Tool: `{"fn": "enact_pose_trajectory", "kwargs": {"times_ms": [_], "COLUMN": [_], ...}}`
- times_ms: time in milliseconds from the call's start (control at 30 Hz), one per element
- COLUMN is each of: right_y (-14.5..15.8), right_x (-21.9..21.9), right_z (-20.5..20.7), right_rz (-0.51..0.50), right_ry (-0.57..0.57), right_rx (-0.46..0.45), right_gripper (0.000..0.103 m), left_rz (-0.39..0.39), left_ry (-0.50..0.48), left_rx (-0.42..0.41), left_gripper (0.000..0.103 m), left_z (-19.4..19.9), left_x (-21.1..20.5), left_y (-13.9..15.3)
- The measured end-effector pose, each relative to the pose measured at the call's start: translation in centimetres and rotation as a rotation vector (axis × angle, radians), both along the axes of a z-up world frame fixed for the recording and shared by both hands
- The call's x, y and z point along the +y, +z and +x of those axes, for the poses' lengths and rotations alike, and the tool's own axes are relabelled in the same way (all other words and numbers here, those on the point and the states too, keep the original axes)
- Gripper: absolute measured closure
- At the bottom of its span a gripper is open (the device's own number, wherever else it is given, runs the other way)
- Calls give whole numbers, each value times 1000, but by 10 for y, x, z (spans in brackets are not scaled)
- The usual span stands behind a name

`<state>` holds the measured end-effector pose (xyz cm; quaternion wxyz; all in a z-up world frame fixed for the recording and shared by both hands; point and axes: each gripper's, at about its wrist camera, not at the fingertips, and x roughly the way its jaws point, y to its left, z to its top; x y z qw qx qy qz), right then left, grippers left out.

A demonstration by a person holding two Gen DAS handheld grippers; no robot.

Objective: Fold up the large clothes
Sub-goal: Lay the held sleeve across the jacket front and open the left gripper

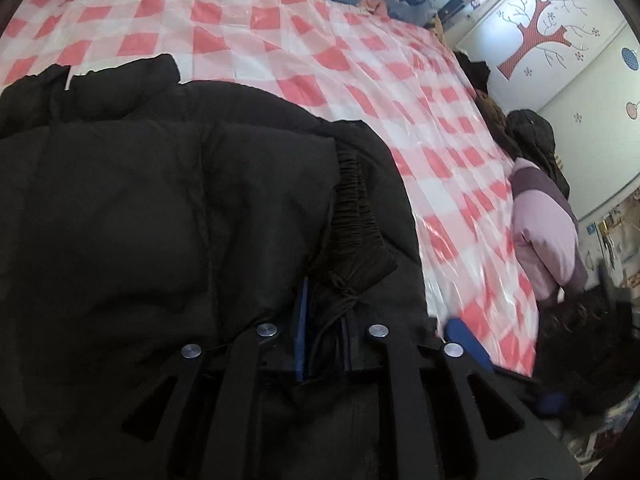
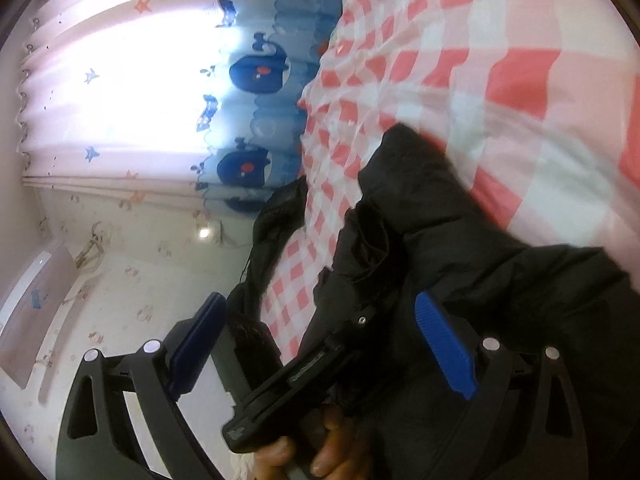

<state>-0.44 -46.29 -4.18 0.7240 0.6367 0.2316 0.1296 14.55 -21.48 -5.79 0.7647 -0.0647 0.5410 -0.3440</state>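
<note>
On the bed: checked cover (image 1: 280, 40), pink and white, glossy, creased, spread across the whole surface.
Black padded jacket (image 1: 160, 200): lies on the near part of the checked cover, bulky, quilted in wide panels, one sleeve end reaching up toward the far side.
Elastic cuff (image 1: 360, 216): gathered, ribbed, black, on top of the jacket, running down into the left claw.
Drawcord (image 1: 340, 300): thin, dark, knotted just above the left fingertips.
Left gripper (image 1: 324, 344): jaws narrow, nearly together, blue pads only a slit apart, with the dark cord and a fold of jacket cloth between them; pointed steeply down at the jacket.
Right gripper (image 2: 320, 344): jaws wide, nothing pinched; turned on its side so the bed appears at the right of its view.
Right fingers: one blue pad (image 2: 444, 348) over the black jacket cloth, the other pad (image 2: 200, 340) out over the edge of the bed, against the wall.
Between the right jaws: the body of the other gripper tool, black, held by a hand (image 2: 312, 452) whose fingers show at the bottom edge.
Beyond the bed: whale-print curtain (image 2: 248, 72), bright window behind it.
Far side, left view: white cupboard (image 1: 560, 60) with a red tree decal.
Beside the bed: pile of clothes (image 1: 540, 220), lilac and purple on top, dark items around it.
</note>
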Motion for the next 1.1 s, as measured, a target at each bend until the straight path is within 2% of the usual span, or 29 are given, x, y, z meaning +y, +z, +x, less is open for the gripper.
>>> {"fn": "enact_pose_trajectory", "kwargs": {"times_ms": [67, 133, 200, 233, 300, 433, 567, 667, 700, 767, 800, 867, 967, 1100], "right_y": [2, 5, 7, 7, 6, -3, 0, 2, 5, 6, 8, 25, 49, 42], "right_x": [6, 12, 19, 26, 40, 63, 70, 68, 69, 69, 69, 65, 58, 42], "right_z": [7, 12, 19, 25, 34, 47, 56, 66, 71, 81, 84, 79, 67, 60], "right_rz": [-14, -52, -83, -106, -150, -154, -222, -292, -340, -380, -386, -458, -516, -474], "right_ry": [30, 53, 75, 99, 137, 209, 213, 200, 199, 220, 218, 167, 124, 70], "right_rx": [-10, -8, -6, -6, 11, 4, -12, -35, -28, -17, -25, -62, -105, -96], "right_gripper": [12, 12, 12, 12, 12, 11, 11, 14, 22, 88, 93, 95, 95, 95], "left_rz": [7, 0, -11, -8, 19, 19, -22, 0, 18, 36, 32, -2, -53, -105], "left_ry": [-14, -8, 23, 43, 48, 66, 120, 194, 231, 292, 336, 403, 479, 559], "left_rx": [-4, -29, -61, -80, -97, -81, -96, -141, -167, -190, -192, -191, -209, -166], "left_gripper": [83, 70, 22, 17, 16, 16, 16, 15, 15, 15, 15, 15, 15, 15], "left_z": [-5, -12, -15, -17, -18, -19, -25, -27, -27, -23, -19, -13, -7, -2], "left_x": [12, 27, 46, 53, 65, 91, 134, 173, 191, 214, 230, 254, 279, 300], "left_y": [11, 27, 40, 44, 51, 60, 72, 78, 79, 80, 81, 83, 83, 72]}}
